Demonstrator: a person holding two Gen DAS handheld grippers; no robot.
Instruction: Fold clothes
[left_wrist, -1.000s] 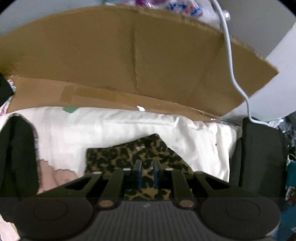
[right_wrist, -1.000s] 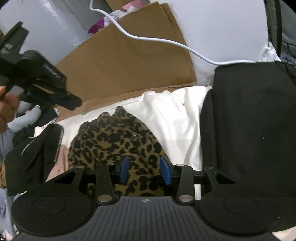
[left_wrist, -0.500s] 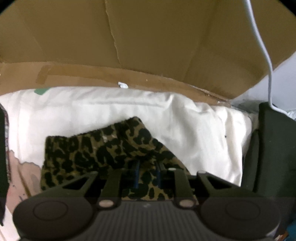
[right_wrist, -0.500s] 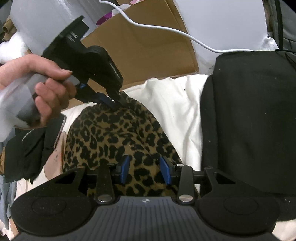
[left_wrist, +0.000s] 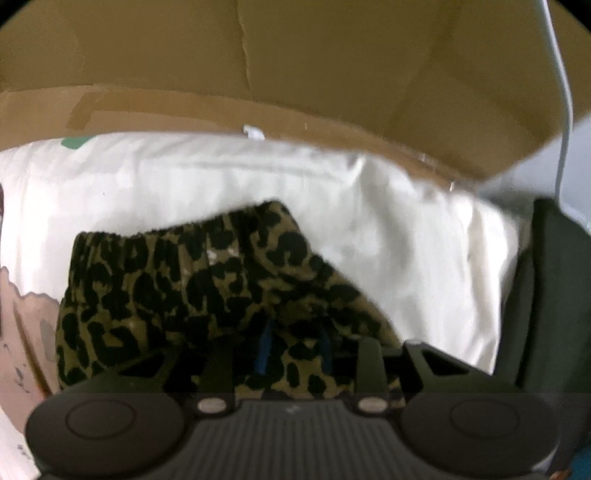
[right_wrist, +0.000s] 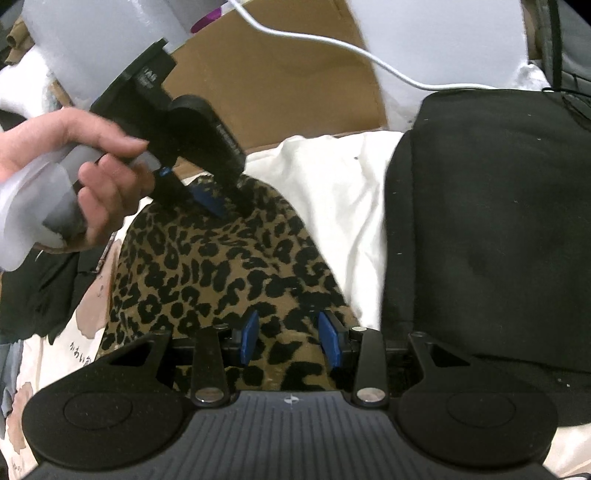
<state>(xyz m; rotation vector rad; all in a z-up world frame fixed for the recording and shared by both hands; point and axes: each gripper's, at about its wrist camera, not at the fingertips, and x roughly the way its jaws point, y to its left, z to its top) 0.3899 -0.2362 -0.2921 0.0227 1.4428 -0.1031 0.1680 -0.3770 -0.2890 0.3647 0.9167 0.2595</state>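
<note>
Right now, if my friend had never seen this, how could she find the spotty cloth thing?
Start at the big brown cardboard leaning at the back, then come down onto the white sheet in front of it. The leopard-print garment lies there, between dark clothes on both sides. It is the only patterned piece, tan with black spots, and both grippers are on it.

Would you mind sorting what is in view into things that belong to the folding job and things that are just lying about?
Belongs to the job:
leopard-print garment
left gripper, its tips at the garment's far edge
right gripper, open over the near edge
white sheet underneath

Just lying about:
cardboard
white cable
black cushion
</note>
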